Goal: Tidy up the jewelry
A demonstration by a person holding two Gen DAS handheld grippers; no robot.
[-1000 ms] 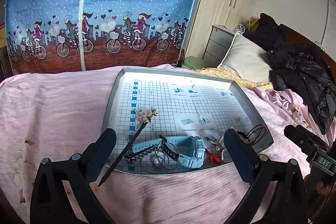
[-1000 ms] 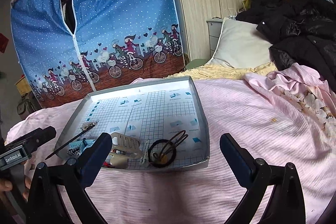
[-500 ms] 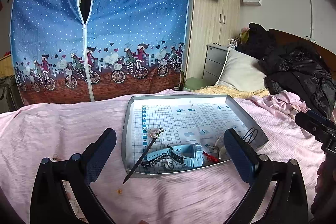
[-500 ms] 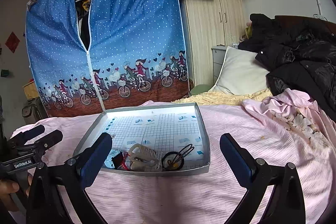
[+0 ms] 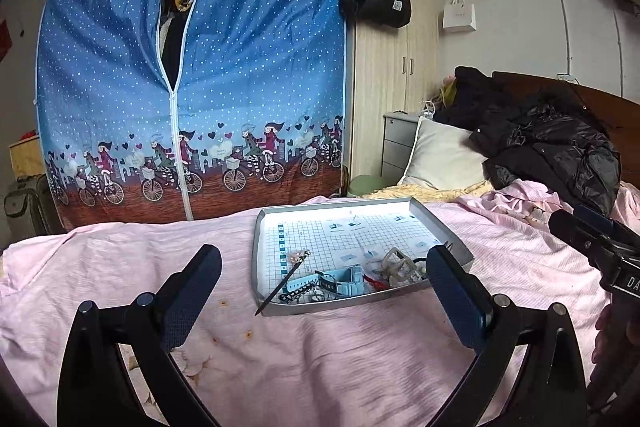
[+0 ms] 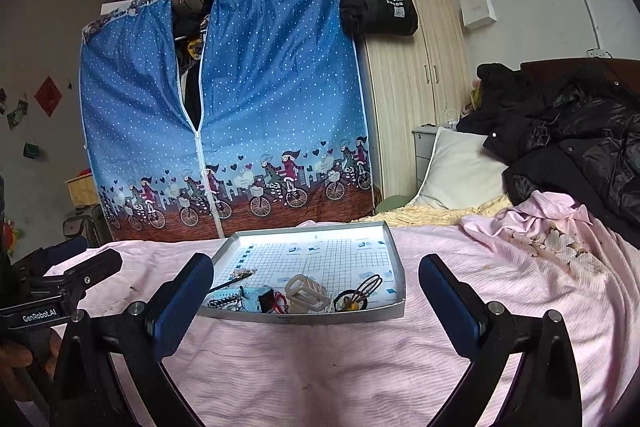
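Observation:
A grey metal tray (image 5: 260, 239) (image 6: 396, 267) with a gridded white liner lies on the pink bedspread. Along its near edge lie a black hair stick with a pink flower (image 5: 286, 277) (image 6: 230, 283), a light blue watch (image 5: 344, 279) (image 6: 250, 297), a beige claw clip (image 5: 398, 263) (image 6: 306, 293) and black hair ties (image 6: 356, 297). My left gripper (image 5: 324, 303) is open and empty, held back from the tray. My right gripper (image 6: 316, 307) is open and empty too, just short of the tray's near edge.
Beyond the bed stand a blue fabric wardrobe (image 5: 192, 87) and a wooden cupboard (image 5: 392, 87) with a black bag hung on it. A pillow (image 5: 440, 155) and black jackets (image 5: 560, 147) lie at the right. Pink bedspread (image 6: 320, 367) stretches in front of the tray.
Both grippers have pulled back and up from the tray, which now looks smaller and farther. Both stay open and empty. The items in the tray have not moved.

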